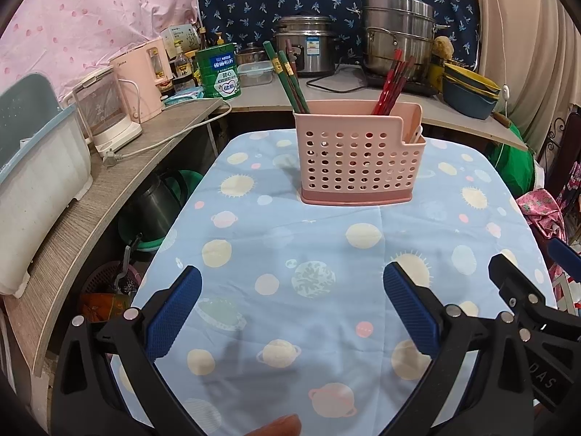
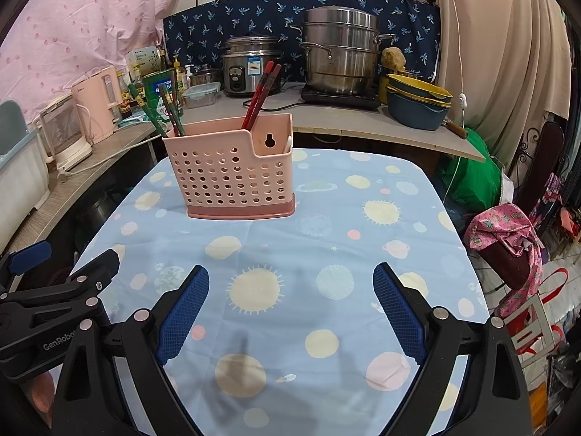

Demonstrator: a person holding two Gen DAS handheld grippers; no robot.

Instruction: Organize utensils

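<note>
The pink perforated holder (image 1: 357,154) stands upright on the bench (image 1: 326,247), towards its far side, on the blue planet-print cloth; the green chopsticks (image 1: 287,80) lean out of its left compartment and the red chopsticks (image 1: 392,81) out of a compartment further right; a white utensil tip (image 1: 418,133) peeks from the low right-hand pocket, too hidden to name; no loose utensil lies on the cloth, so the sorting looks finished or nearly so, with at most a withdrawal left; by count, one holder, roughly three green sticks and three or four red ones, though they overlap and I cannot be sure; the left tongs (image 1: 292,312) hover low over the near cloth, spread wide and holding nothing; the right tongs (image 2: 290,309) hang alongside, likewise apart and empty
</note>
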